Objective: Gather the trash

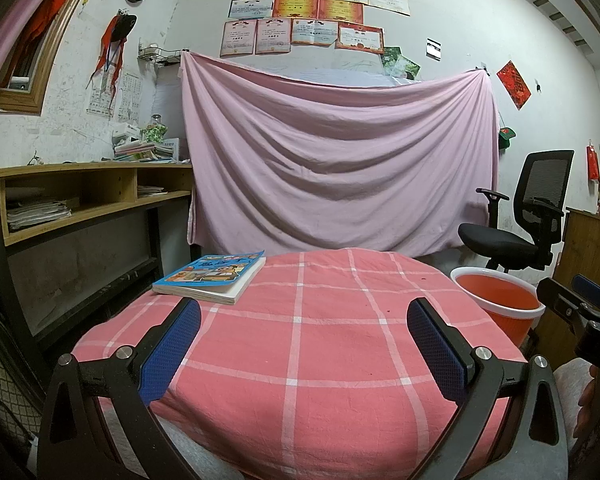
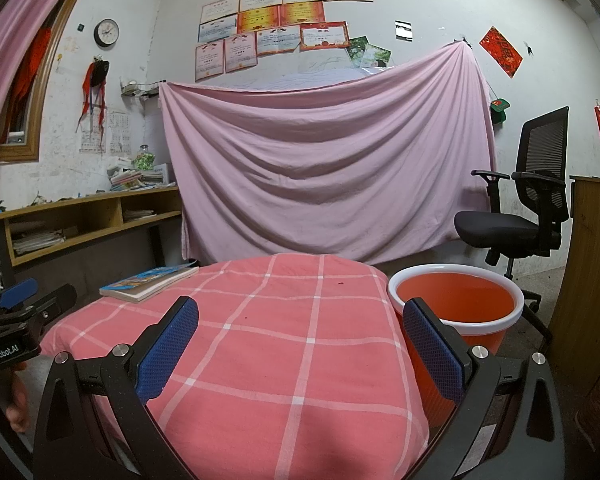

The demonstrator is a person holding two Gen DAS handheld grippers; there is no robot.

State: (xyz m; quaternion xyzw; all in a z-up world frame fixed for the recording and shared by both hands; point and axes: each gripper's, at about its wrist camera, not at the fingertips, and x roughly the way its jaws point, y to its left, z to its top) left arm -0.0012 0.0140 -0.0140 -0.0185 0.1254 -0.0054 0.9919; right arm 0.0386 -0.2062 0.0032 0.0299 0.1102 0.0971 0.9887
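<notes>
My left gripper (image 1: 304,308) is open above the near part of a small table covered in a red checked cloth (image 1: 332,340); nothing lies between its blue pads (image 1: 180,348). My right gripper (image 2: 300,304) is also open and empty, over the cloth's right side (image 2: 280,360). An orange bin with a white rim (image 2: 456,304) stands just right of the table, close to the right finger; its inside looks bare. The bin (image 1: 496,300) also shows in the left wrist view. Only tiny dark specks (image 1: 422,279) mark the cloth.
A picture book (image 1: 212,278) lies on the table's far left corner. Behind hang a pink sheet (image 1: 340,152) and a wall of certificates. A wooden shelf desk (image 1: 80,196) stands to the left, a black office chair (image 1: 520,220) to the right.
</notes>
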